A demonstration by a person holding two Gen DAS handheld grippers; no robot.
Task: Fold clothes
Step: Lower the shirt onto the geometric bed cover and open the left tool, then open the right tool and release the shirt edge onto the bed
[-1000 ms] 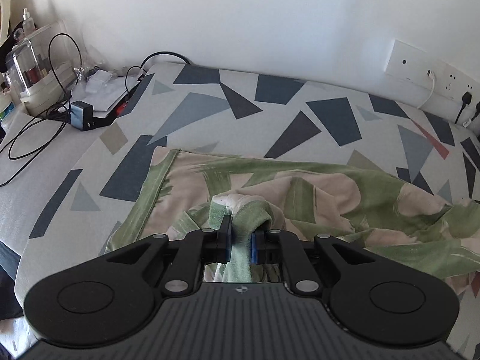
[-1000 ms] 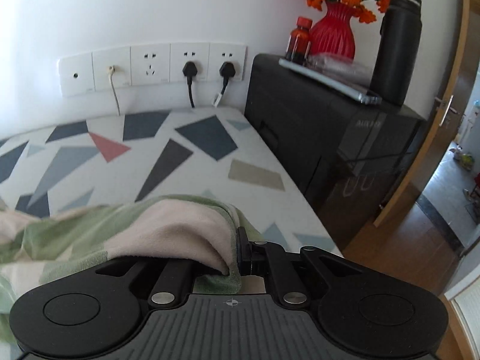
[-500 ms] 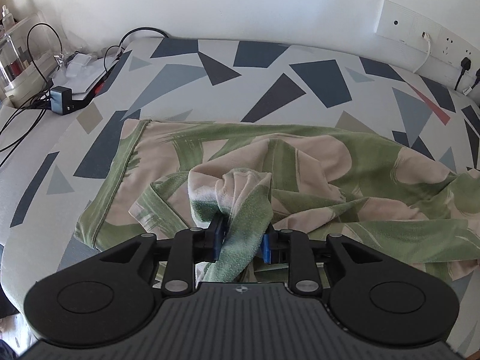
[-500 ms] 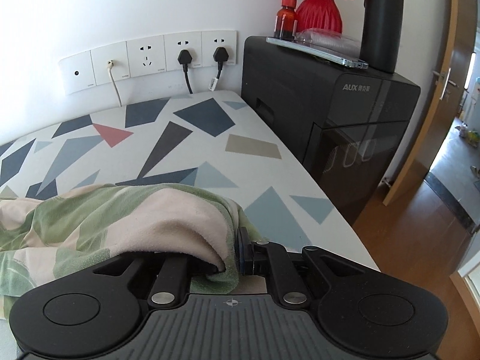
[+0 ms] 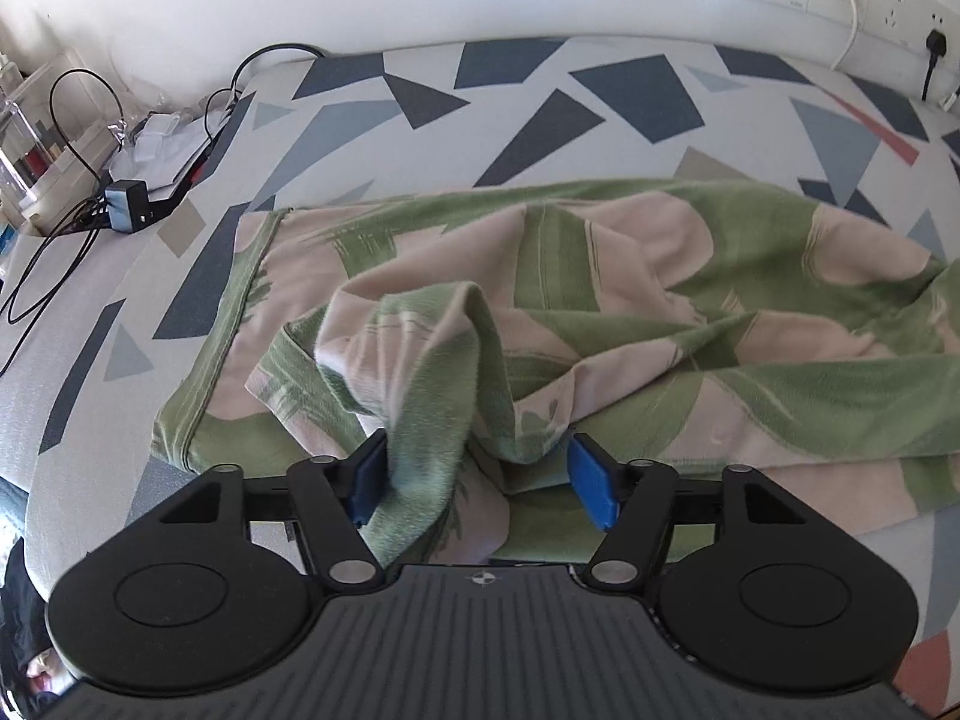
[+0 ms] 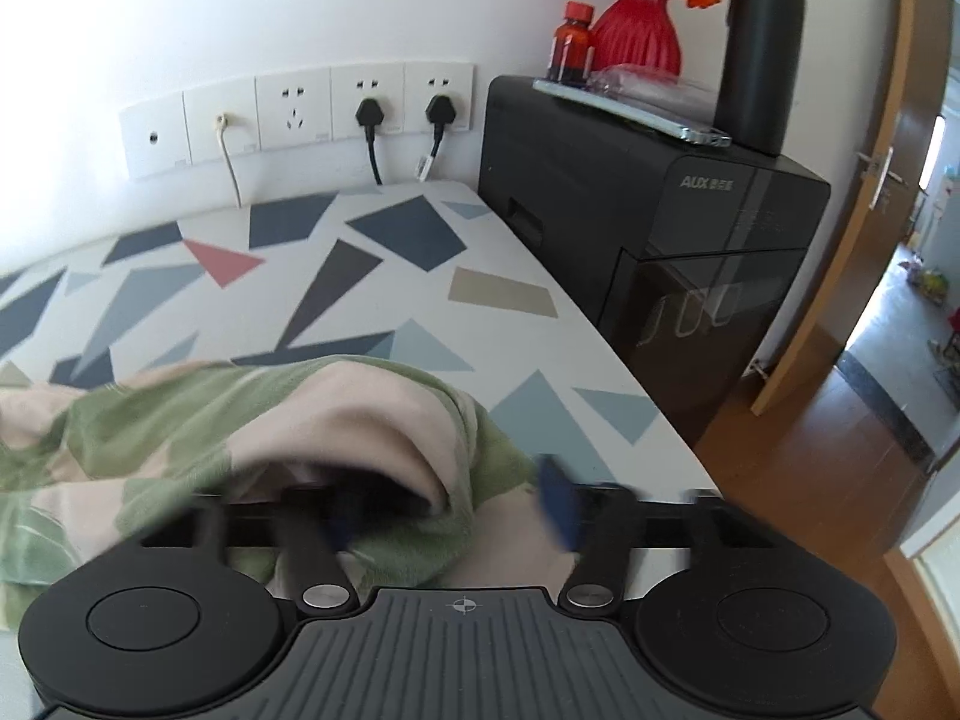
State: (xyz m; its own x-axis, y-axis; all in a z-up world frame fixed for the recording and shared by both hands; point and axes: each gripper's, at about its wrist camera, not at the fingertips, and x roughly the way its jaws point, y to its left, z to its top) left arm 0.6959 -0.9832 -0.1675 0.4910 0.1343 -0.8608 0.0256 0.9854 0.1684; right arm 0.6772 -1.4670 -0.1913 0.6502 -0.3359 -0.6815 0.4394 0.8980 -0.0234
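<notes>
Your landmark is the garment [image 5: 630, 312] — a fleecy green-and-pink piece with a leaf-like print, lying rumpled across the bed's geometric-patterned cover [image 5: 540, 102]. Its far-left edge lies flat and fairly straight, showing a seamed hem; toward the middle the cloth bunches into soft ridges and folds. To the left of the garment, off the bed's edge, sit a tangle of black cables [image 5: 66, 138] and a small charger block [image 5: 126, 213].

Your left gripper [image 5: 480, 474] sits at the garment's near edge with its blue pads spread wide. A twisted green fold rises and drapes between them, brushing the left pad while the right pad stands clear of it.

Further right, your right gripper [image 6: 450, 516] is at the garment's other end [image 6: 240, 432] — also spread wide, though blurred. A pink-and-green hump of cloth lies over its left finger, and the right pad [image 6: 555, 498] is bare. Beyond the garment's right end stands a black cabinet [image 6: 660, 228] beside the bed.
</notes>
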